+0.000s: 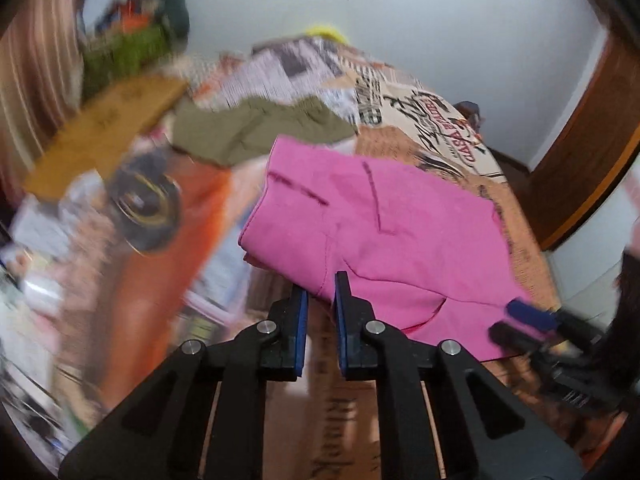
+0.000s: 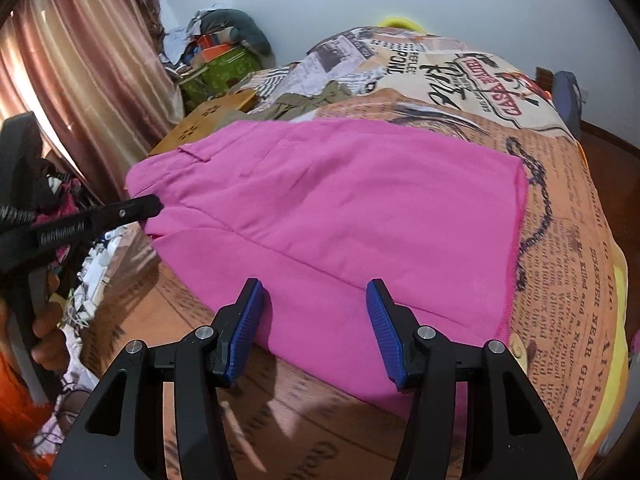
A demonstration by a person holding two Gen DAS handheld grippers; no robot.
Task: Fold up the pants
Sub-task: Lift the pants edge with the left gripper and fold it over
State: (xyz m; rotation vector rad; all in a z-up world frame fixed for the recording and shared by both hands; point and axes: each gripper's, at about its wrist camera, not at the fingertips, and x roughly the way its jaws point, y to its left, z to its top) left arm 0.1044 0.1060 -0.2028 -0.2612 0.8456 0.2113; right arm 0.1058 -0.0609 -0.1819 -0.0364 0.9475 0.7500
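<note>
The left tongs [image 1: 321,300] are pinching the near left edge of the pink pants [image 1: 400,240], their blue pads drawn close together with a fold of the hem running down between them. In the right wrist view the same tongs [image 2: 154,204] are reaching in from the left, their tip meeting the cloth just below the waistband end, and a hand [image 2: 48,336] is gripping their handle at the far left edge. The left wrist view is blurring heavily along its left side, so the clutter there cannot be told apart.

Behind the left tongs a pink-brown curtain [image 2: 80,60] is hanging. Beside it a green box [image 2: 224,68] is sitting under a heap of things, with a tan perforated board [image 2: 208,120] lying in front of it. An olive garment [image 1: 256,128] is lying crumpled just beyond the pants.

The pants [image 2: 340,208] are lying across the middle of a newsprint-patterned bedspread [image 2: 568,280], folded lengthwise, waistband to the left and the cut hem to the right.

The right tongs [image 2: 316,300] are hovering over the near edge of the pants with their pads spread well apart, gripping nothing. In the left wrist view they [image 1: 520,322] are showing at the pants' lower right corner.
</note>
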